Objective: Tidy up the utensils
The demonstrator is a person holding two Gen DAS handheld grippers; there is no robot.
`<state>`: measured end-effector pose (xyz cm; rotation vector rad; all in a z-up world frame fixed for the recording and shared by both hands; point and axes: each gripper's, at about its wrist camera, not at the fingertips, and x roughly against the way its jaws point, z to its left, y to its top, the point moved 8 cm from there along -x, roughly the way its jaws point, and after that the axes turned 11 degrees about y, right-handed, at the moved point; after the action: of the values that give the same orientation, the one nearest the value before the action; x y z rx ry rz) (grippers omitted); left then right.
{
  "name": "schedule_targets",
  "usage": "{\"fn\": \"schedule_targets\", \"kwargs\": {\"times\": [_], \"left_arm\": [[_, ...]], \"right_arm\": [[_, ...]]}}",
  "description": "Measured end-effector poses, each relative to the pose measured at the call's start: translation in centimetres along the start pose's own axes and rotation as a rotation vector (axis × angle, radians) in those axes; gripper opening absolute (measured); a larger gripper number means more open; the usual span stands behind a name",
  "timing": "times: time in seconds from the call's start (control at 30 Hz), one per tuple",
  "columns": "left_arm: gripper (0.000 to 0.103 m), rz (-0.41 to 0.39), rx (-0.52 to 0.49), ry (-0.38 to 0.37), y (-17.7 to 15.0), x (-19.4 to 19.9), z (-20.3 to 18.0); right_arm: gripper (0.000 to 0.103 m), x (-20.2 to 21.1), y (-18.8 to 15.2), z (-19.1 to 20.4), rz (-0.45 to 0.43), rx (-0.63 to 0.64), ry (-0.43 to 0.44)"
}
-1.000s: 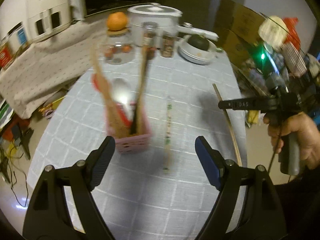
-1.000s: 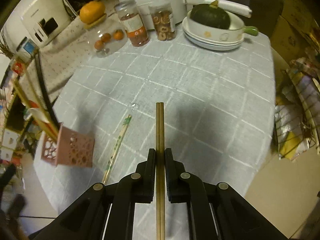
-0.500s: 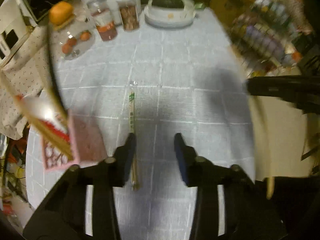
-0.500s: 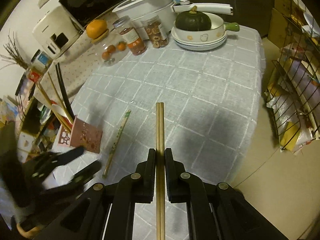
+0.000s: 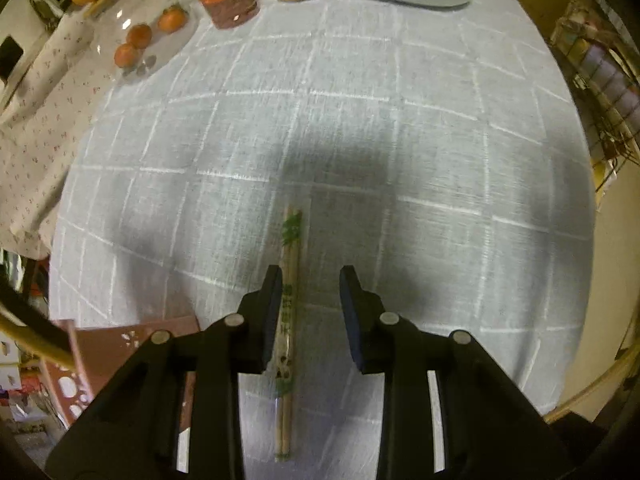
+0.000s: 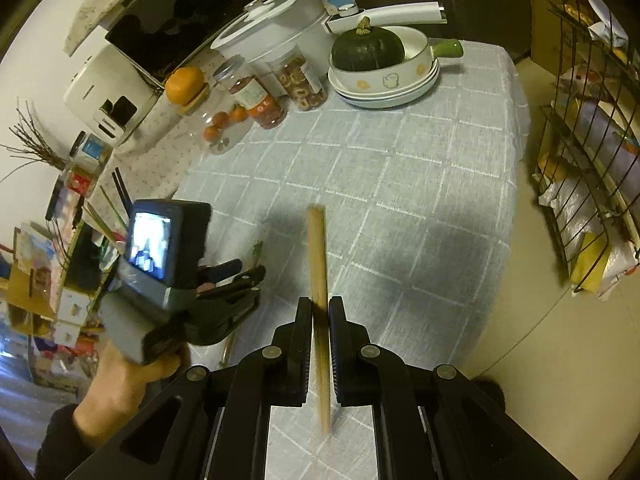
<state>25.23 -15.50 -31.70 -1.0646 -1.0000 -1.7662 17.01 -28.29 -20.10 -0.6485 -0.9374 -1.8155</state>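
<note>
Much of what matters sits at the edges: in your left wrist view the pink utensil holder (image 5: 132,356) is cut off at the lower left behind the gripper's body, its contents reduced to a blurred dark handle and a yellowish stick, and in your right wrist view it is almost wholly hidden behind your left hand (image 6: 124,376) and the camera unit it carries. The far end of the chopsticks in your right gripper (image 6: 320,312) is smeared by motion, so you cannot count them there. Your left gripper (image 5: 310,300) points steeply down at the grey checked tablecloth (image 5: 440,160), its jaws part open with a clear gap – they closed sharply a moment ago and have since held. The paper-wrapped chopsticks (image 5: 289,320) lie flat on the cloth between those jaws, hard against the left pad; the right pad stands apart from them, so nothing is pinched. Whether the left pad truly touches the wrapper you cannot tell. Your right gripper is clamped tight on the bare wooden chopsticks (image 6: 318,264), which run straight out ahead between the pads, above the cloth. At the table's far side stand jars (image 6: 256,96), a white pot (image 6: 276,28) and a dark green squash (image 6: 368,50) in stacked dishes.
</note>
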Motion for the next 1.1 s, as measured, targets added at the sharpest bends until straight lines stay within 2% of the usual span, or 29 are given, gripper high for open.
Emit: {"fn": "schedule_targets", "kwargs": {"times": [0.07, 0.13, 0.23, 0.33, 0.47, 0.53, 0.57, 0.67, 0.8, 0.97, 1.1], "left_arm": [[0.032, 0.020, 0.007, -0.025, -0.1, -0.6, 0.0], [0.033, 0.008, 0.003, -0.012, 0.1, -0.9, 0.2], [0.033, 0.017, 0.032, -0.039, 0.0, -1.1, 0.6], [0.033, 0.029, 0.043, -0.035, 0.1, -1.4, 0.9], [0.032, 0.025, 0.028, -0.040, 0.2, -1.5, 0.8], [0.018, 0.023, 0.044, -0.103, 0.2, -1.6, 0.5], [0.017, 0.022, 0.050, -0.110, 0.4, -1.6, 0.7], [0.012, -0.002, 0.025, -0.101, 0.3, -1.5, 0.2], [0.011, -0.031, -0.002, -0.063, -0.2, -0.8, -0.8], [0.011, -0.102, -0.026, -0.112, -1.2, 1.9, -1.7], [0.011, -0.180, -0.057, -0.161, -2.6, 5.6, -1.6]], "right_arm": [[0.008, 0.2, 0.1, -0.1, -0.003, 0.007, -0.001], [0.008, 0.2, 0.1, -0.2, -0.001, 0.013, -0.003], [0.007, -0.2, 0.0, -0.7, 0.013, 0.006, -0.002], [0.007, -0.7, 0.2, -1.8, 0.026, -0.007, -0.020], [0.010, -2.1, 0.0, -4.5, 0.079, -0.094, -0.028], [0.018, -2.7, -0.3, -5.5, 0.102, -0.113, -0.041], [0.024, -3.0, -0.3, -6.0, 0.109, -0.120, -0.053], [0.034, -3.5, -0.4, -6.9, 0.115, -0.143, -0.069], [0.037, -3.9, -0.4, -7.9, 0.117, -0.169, -0.086], [0.037, -5.0, 0.0, -8.4, 0.119, -0.184, -0.102], [0.037, -6.6, 0.4, -8.5, 0.129, -0.183, -0.137]]}}
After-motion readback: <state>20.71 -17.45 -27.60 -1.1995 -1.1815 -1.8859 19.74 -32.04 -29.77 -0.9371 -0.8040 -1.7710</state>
